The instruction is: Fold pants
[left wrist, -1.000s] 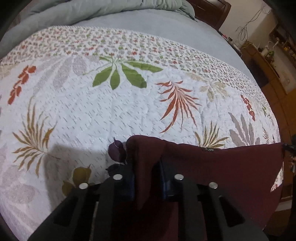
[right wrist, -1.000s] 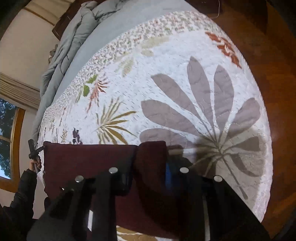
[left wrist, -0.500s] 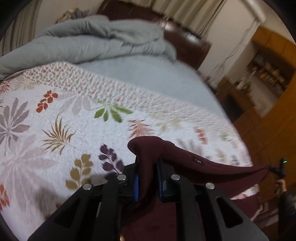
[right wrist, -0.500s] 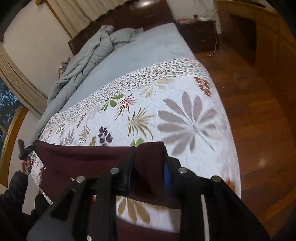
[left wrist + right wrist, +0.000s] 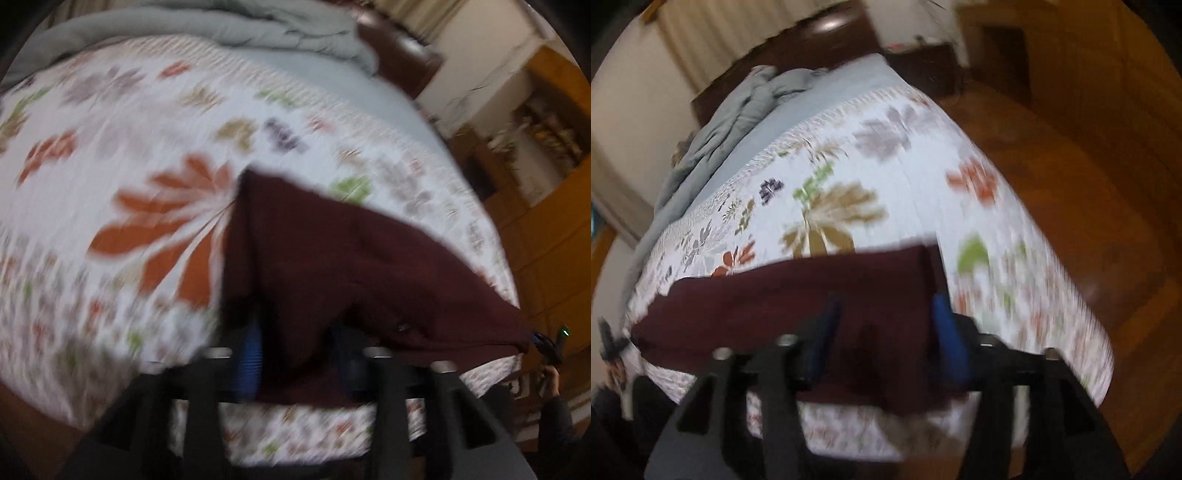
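Dark maroon pants (image 5: 332,258) hang stretched between my two grippers above the foot of the bed. My left gripper (image 5: 295,354) is shut on one end of the cloth, which bunches over its blue pads (image 5: 249,354). My right gripper (image 5: 882,332) holds the other end (image 5: 812,295); its blue pads (image 5: 951,339) stand a little apart with cloth between them. Both views are motion-blurred. In the left wrist view the right gripper (image 5: 550,345) shows small at the far end of the pants.
A white quilt with a leaf print (image 5: 129,147) covers the bed (image 5: 905,177). A grey duvet (image 5: 240,26) is heaped near the dark headboard (image 5: 820,40). Wooden floor (image 5: 1089,184) lies to the right, with wooden furniture (image 5: 546,122) by the wall.
Both grippers have lifted and pulled back towards the foot of the bed with the pants. The views swung and are now blurred. The right pads look wider apart than before.
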A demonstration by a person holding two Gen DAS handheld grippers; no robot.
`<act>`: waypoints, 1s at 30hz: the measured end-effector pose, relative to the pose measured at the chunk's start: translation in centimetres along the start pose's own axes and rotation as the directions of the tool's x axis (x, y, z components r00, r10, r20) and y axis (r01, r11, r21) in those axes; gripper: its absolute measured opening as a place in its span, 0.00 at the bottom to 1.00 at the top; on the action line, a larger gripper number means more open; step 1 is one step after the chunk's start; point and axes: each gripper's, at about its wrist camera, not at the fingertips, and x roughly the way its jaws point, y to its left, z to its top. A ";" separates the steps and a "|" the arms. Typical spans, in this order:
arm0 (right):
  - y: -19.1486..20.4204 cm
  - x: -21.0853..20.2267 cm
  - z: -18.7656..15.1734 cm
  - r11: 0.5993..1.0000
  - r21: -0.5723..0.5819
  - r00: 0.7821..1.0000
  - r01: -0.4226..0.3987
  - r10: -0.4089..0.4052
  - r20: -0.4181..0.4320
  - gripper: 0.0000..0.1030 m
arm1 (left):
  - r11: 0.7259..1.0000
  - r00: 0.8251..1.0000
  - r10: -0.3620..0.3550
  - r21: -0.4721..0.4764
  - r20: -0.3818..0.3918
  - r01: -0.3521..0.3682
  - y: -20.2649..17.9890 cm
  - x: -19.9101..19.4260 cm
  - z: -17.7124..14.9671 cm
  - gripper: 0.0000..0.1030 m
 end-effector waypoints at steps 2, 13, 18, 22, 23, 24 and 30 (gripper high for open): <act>-1.1 -1.4 -1.9 0.994 0.109 1.000 -0.015 0.013 0.021 0.70 | 0.998 0.998 0.056 0.007 -0.010 -0.056 0.2 -0.6 -0.9 0.70; -1.7 0.5 -6.3 0.778 0.580 0.969 -0.243 0.221 0.110 0.79 | 0.810 0.819 0.572 0.128 0.035 -0.572 -0.9 -3.9 -3.7 0.84; -1.8 2.3 -6.2 0.754 0.614 0.973 -0.232 0.194 0.129 0.70 | 0.982 0.976 0.186 -0.066 0.110 -0.179 -1.1 -8.0 -3.9 0.88; -0.4 2.0 -2.8 0.814 0.531 0.971 -0.236 0.179 0.157 0.13 | 0.999 0.999 0.006 -0.043 0.038 -0.004 -4.2 -4.6 -3.3 0.89; 0.2 1.6 -1.8 0.825 0.506 0.967 -0.250 0.184 0.177 0.12 | 0.999 1.000 -0.005 -0.046 0.028 0.006 -5.0 -3.8 -3.2 0.89; 0.4 1.1 -1.2 0.832 0.487 0.961 -0.266 0.192 0.198 0.12 | 0.998 1.000 -0.018 -0.055 0.016 0.018 -5.4 -2.9 -3.0 0.89; -2.2 4.1 -2.7 0.790 0.570 0.974 -0.226 0.167 0.155 0.12 | 0.993 0.998 -0.057 -0.103 -0.013 0.056 -6.7 -1.0 -3.6 0.89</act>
